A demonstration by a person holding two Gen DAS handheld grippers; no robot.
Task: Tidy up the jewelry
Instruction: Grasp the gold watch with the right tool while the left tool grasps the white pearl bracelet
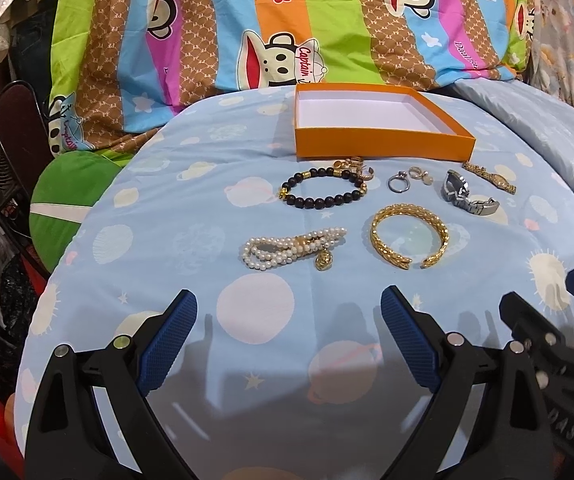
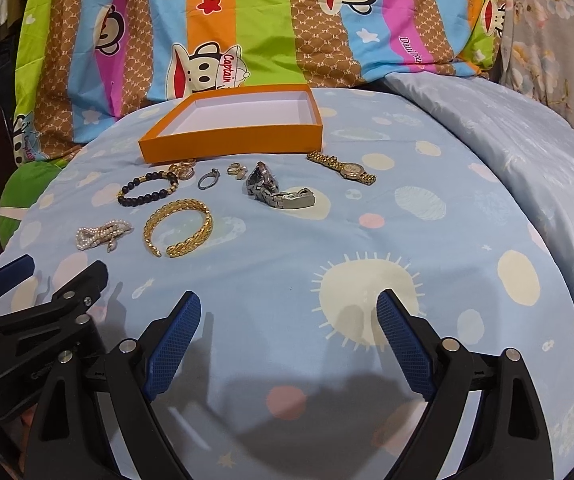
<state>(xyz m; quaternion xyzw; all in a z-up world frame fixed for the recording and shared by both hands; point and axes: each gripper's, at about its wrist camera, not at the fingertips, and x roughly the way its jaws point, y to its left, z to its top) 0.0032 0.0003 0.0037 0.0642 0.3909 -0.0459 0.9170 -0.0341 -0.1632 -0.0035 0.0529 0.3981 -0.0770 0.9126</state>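
1. Both my grippers hang low over the blue bedspread (image 2: 367, 216), empty. The left gripper (image 1: 289, 312) has its jaws spread wide, and so does the right gripper (image 2: 289, 312); neither touches anything.
2. All the jewelry lies ahead of both grippers, with the orange box (image 1: 383, 142) beyond it, open and with nothing inside.
3. Straight ahead of the left gripper, nearest, sits the pearl bracelet (image 1: 293, 248); I judge that its sensible first pick. The gold cuff (image 1: 409, 236) lies just beside it, ahead and slightly right.
4. The pearls are bunched and limp, so I would straddle the thick middle, close gently, and lift clear before carrying forward over the box wall.
5. For the right gripper, the silver watch (image 2: 277, 190) lies ahead and a little left, the gold watch (image 2: 347, 168) beyond it.
6. Rings (image 1: 401, 182) and the black bead bracelet (image 1: 323, 188) lie just before the box; small, likely to slip on soft cloth, so I would leave them for later.
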